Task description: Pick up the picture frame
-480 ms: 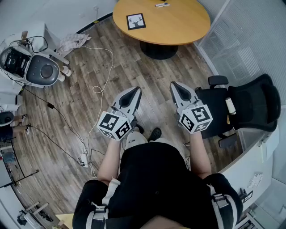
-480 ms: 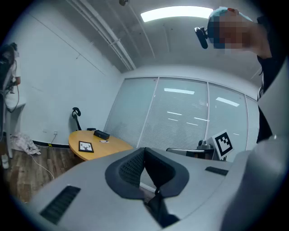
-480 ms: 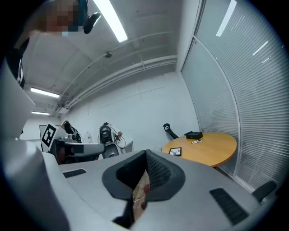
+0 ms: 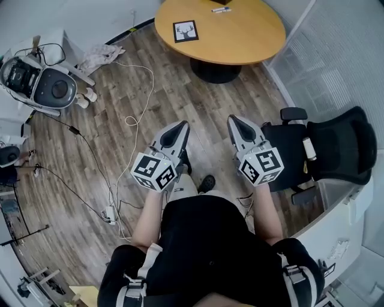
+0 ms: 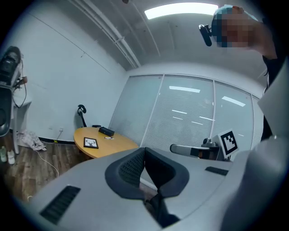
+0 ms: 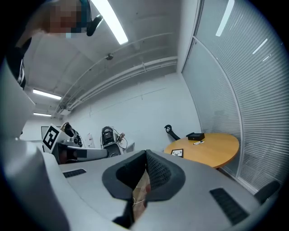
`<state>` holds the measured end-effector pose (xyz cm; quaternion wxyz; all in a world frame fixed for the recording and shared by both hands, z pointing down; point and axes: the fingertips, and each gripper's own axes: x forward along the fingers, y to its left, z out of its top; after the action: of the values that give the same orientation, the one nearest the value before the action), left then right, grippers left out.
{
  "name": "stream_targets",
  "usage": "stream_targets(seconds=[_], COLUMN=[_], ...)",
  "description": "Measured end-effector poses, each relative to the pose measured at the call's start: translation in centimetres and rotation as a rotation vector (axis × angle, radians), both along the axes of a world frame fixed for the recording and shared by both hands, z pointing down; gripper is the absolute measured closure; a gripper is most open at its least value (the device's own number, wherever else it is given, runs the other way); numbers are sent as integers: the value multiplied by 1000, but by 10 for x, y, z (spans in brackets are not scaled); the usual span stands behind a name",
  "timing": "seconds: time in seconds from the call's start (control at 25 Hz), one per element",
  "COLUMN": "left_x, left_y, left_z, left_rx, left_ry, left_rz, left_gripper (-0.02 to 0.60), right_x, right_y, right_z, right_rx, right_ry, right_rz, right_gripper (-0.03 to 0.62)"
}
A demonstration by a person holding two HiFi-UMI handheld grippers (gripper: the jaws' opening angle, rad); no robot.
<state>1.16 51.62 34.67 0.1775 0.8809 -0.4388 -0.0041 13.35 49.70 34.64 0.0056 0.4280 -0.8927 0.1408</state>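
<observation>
Both tongs pinched shut and empty, left tongs (image 4: 182,125) beside right tongs (image 4: 231,120). Well ahead of their tips, the picture frame (image 4: 185,31) lies flat on the round bench (image 4: 246,37): black border, white sheet, dark antlered figure.

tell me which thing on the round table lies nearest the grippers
The picture frame with the deer print; the marker and black box lie farther back.

Round light-wood table (image 4: 240,36) at top, white marker pen (image 4: 219,9) on it. Black office chair (image 4: 336,144) at right. White cable (image 4: 152,77) trails across wood-plank floor (image 4: 198,102). Crumpled pale cloth (image 4: 99,57) beside grey round machine (image 4: 45,84) at left.
</observation>
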Motion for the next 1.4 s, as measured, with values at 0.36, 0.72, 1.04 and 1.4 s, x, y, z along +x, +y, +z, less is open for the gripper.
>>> stream_targets(seconds=[0.36,0.72,1.04,1.4], left_x=[-29,-88,-135,-139], left_y=[-90,-271,-386,-475], left_z=[18,6,18,58], left_rx=[5,51,26,-67], left_ry=[-4,-54,-33,-22], left_rz=[-24,-4,59,50], left_gripper=[557,557,529,457], right_x=[-28,-90,-138,-134], right_y=[-85,-259,-370,-462], right_z=[17,6,26,57], right_rx=[-14,-45,-112,-189], right_ry=[47,57,82,90], right_rz=[-14,-18,3,25], right_gripper=[577,556,470,447])
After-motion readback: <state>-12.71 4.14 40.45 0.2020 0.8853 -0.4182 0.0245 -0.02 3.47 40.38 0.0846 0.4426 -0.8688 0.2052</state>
